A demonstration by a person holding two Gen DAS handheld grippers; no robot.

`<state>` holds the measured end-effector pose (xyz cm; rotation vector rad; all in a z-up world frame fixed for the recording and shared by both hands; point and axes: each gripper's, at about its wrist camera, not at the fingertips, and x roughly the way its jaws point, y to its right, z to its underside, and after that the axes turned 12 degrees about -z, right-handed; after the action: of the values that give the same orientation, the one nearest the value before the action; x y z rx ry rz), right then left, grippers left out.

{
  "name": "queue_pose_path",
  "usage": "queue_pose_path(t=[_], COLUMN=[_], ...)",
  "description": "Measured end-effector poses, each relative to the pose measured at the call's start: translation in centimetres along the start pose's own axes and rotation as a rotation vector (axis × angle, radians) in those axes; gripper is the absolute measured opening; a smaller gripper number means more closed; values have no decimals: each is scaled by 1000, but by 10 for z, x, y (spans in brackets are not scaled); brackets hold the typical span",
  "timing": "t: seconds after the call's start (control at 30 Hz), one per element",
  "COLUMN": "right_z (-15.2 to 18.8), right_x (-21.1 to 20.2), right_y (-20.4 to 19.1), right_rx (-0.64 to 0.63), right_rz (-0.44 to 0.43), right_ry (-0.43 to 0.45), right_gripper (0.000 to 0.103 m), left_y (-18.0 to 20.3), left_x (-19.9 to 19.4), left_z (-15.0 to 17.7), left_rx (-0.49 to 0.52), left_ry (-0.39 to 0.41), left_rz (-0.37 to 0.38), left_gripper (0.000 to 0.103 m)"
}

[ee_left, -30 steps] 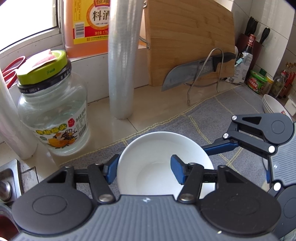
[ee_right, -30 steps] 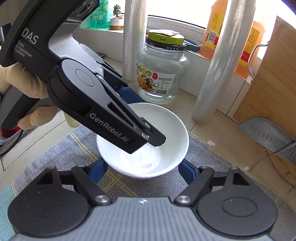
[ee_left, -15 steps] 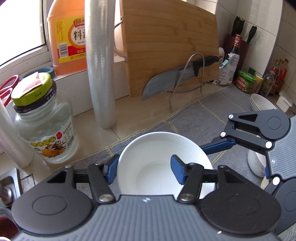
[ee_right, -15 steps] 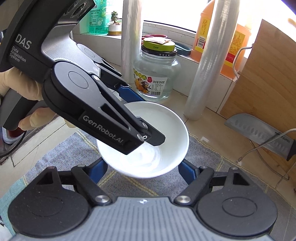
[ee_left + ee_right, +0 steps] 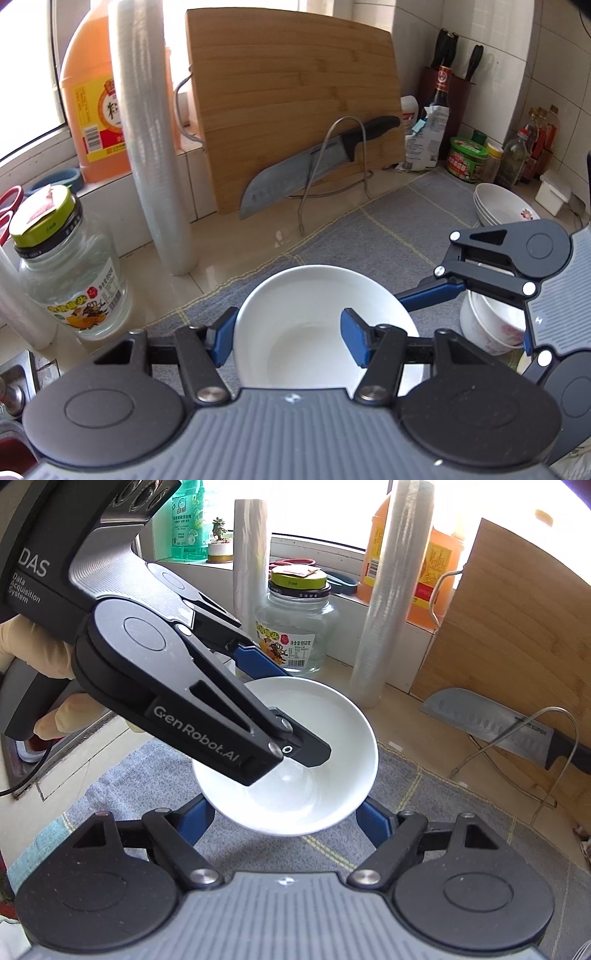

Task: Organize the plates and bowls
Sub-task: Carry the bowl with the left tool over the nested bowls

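Bowl (image 5: 314, 325), white, hangs above the grey mat (image 5: 388, 236): left gripper (image 5: 291, 338) pinches its left rim, while right gripper (image 5: 284, 821) clasps its near underside from both sides.

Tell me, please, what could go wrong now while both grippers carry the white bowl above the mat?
1. The left gripper pinches only one wall of the white bowl; the glazed rim could slip from its pads.
2. The right gripper cradles the bowl's underside, so if the hands drift apart the bowl may tip.
3. The flowered bowl and the stacked dishes sit close to the right; a fast approach could chip them.
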<state>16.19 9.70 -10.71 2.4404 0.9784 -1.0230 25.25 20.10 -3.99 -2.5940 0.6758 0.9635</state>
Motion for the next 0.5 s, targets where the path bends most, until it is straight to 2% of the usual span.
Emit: queue_pose_path(t=[0.5], right_z=[31], right_x=[-53], right_y=[4], right_rx=[25], right_rz=[55], right_ry=[16], right_gripper=[87], left_y=[55], left_x=[-16], left_z=[-11], left_rx=[58], left_ry=[33], left_rz=[45], left_gripper=[58])
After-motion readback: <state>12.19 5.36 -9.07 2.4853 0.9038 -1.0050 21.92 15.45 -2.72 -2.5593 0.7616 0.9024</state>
